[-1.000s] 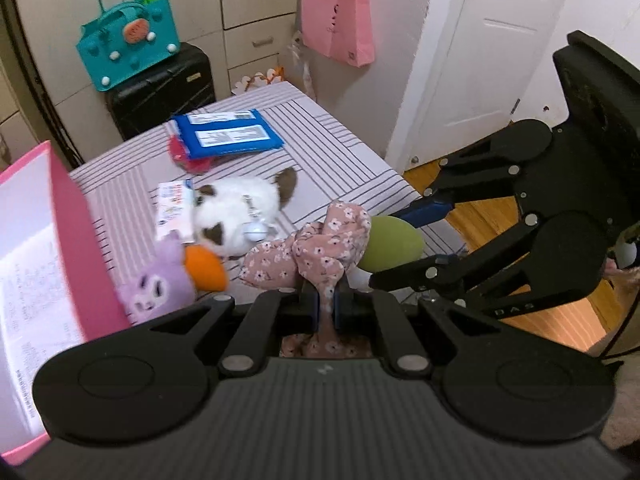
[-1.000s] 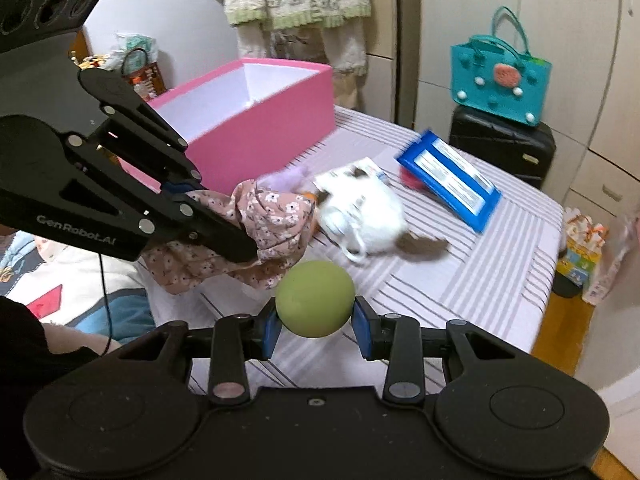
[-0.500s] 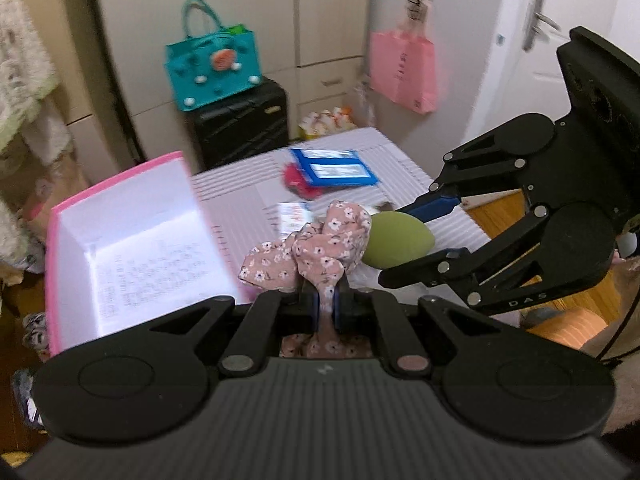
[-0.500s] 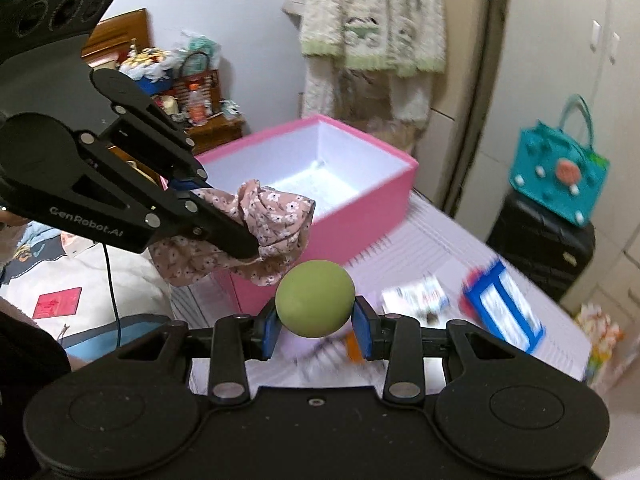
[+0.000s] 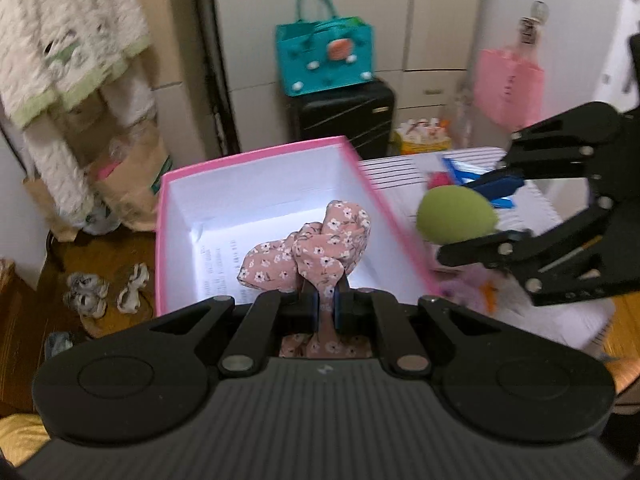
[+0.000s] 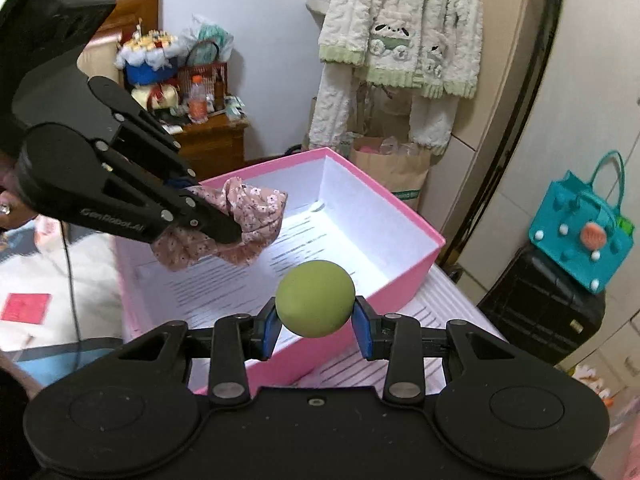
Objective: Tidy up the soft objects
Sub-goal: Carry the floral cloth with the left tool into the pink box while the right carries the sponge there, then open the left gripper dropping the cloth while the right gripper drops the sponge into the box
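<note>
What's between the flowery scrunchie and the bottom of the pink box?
Nothing: in the right wrist view the scrunchie hangs above the pink box's bare white floor.

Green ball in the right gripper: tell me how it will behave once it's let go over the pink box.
The green ball looks smooth and round, so it will probably roll across the pink box floor until a wall stops it. Held only at its sides by the right gripper, it seems light. It may bounce slightly.
</note>
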Demonstrator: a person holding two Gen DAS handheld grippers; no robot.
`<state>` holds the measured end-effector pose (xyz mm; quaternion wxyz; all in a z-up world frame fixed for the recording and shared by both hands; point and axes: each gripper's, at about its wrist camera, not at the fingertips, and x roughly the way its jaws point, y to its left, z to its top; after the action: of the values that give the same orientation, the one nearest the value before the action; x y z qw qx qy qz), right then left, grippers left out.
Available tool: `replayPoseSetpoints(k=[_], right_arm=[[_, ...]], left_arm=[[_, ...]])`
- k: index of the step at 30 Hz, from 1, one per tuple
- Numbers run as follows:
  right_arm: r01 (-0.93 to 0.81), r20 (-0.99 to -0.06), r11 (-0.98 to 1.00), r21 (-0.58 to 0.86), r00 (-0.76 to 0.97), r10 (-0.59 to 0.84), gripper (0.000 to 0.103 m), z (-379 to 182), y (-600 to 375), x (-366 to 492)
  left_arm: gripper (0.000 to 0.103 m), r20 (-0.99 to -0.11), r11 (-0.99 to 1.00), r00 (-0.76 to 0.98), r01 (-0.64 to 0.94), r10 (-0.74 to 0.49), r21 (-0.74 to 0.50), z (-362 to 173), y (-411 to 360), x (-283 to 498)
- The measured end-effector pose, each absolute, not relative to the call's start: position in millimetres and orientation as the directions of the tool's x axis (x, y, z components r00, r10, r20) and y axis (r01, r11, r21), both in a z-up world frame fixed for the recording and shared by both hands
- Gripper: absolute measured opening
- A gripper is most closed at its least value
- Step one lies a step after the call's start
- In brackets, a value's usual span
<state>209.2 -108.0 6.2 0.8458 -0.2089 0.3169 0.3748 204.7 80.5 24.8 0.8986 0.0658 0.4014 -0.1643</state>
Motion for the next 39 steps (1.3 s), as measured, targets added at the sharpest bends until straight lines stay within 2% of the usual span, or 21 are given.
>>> replayPoseSetpoints(k=[2, 10, 14, 18, 21, 24, 26, 27, 32, 39], right_arm=[[-0.772, -0.698, 0.622, -0.131, 0.517, 0.495, 0.042, 3, -97, 221], [-0.789, -0.734, 0.592, -0.162, 0.498, 0.462, 0.042, -19, -52, 284], [-0.803, -0.78, 0.58, -0.141, 0.451, 0.435, 0.042, -38, -41, 315], [-0.813, -0.802, 0.567, -0.13, 0.423, 0.422, 0.043, -55, -36, 329], [-0.809, -0.796, 0.56, -0.177, 0.452, 0.402, 0.048, -61, -32, 330], [-0.801, -0.785, 0.559, -0.216, 0.483, 0.388, 0.049, -65, -31, 332], [-0.794, -0.779, 0.574, -0.2, 0.484, 0.399, 0.057, -62, -34, 332], [-0.793, -0.774, 0.578, -0.193, 0.485, 0.406, 0.061, -59, -34, 333], [-0.77, -0.753, 0.617, -0.162, 0.501, 0.427, 0.063, -32, -51, 319], [-0.728, -0.743, 0.684, -0.046, 0.482, 0.464, 0.063, 11, -94, 274]], left_arm=[[0.006, -0.747, 0.943, 0.62, 0.332, -0.24, -0.028, 15, 89, 223], [0.006, -0.778, 0.949, 0.609, 0.31, -0.156, 0.052, -13, 83, 287], [0.007, -0.757, 0.923, 0.648, 0.335, -0.08, 0.19, -27, 72, 300], [0.008, -0.802, 0.93, 0.587, 0.345, -0.109, 0.126, -40, 75, 314], [0.01, -0.8, 0.939, 0.595, 0.315, -0.082, 0.139, -45, 77, 322], [0.022, -0.808, 0.945, 0.585, 0.294, -0.061, 0.142, -48, 78, 327], [0.043, -0.806, 0.943, 0.588, 0.3, -0.063, 0.145, -46, 77, 324], [0.046, -0.801, 0.943, 0.595, 0.3, -0.065, 0.147, -43, 77, 320], [0.054, -0.764, 0.943, 0.639, 0.301, -0.088, 0.143, -19, 75, 296], [0.055, -0.745, 0.946, 0.648, 0.315, -0.16, 0.07, 15, 81, 248]])
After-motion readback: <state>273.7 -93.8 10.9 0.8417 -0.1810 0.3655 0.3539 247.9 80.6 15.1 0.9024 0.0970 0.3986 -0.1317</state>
